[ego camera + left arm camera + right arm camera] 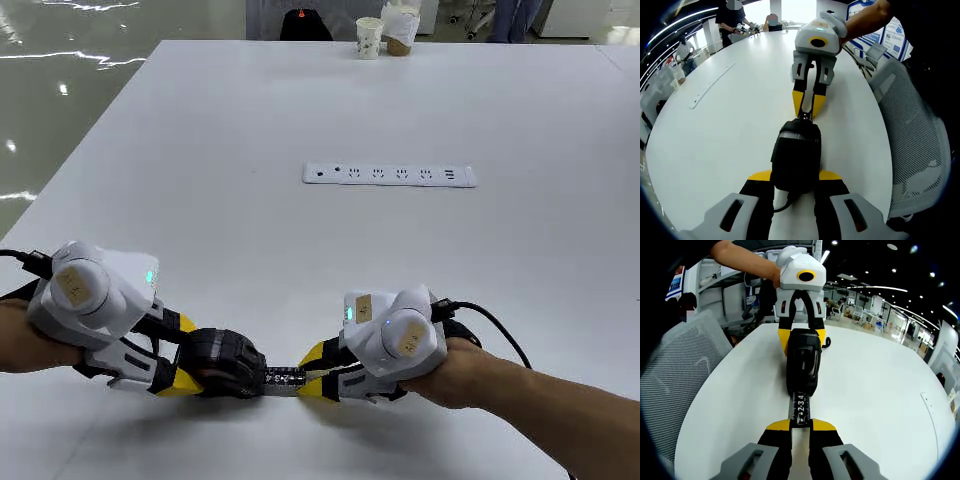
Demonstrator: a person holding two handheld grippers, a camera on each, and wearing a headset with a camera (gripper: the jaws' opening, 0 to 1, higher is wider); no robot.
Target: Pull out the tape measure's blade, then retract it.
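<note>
Tape measure (228, 362), black and chunky, is sitting near the front edge of a white table (300, 120), between two hand-held grippers that are facing each other. The left gripper (185, 355) is clamping the case from both sides with its yellow-tipped jaws. The right gripper (312, 372) is pinching the end of the blade (283, 379). A short stretch of blade is showing out of the case, with the numbers 2, 3 and 4 printed on it. Farther back, a white power strip (389, 175) is lying flat, and a paper cup (369, 38) is standing near the far edge.
</note>
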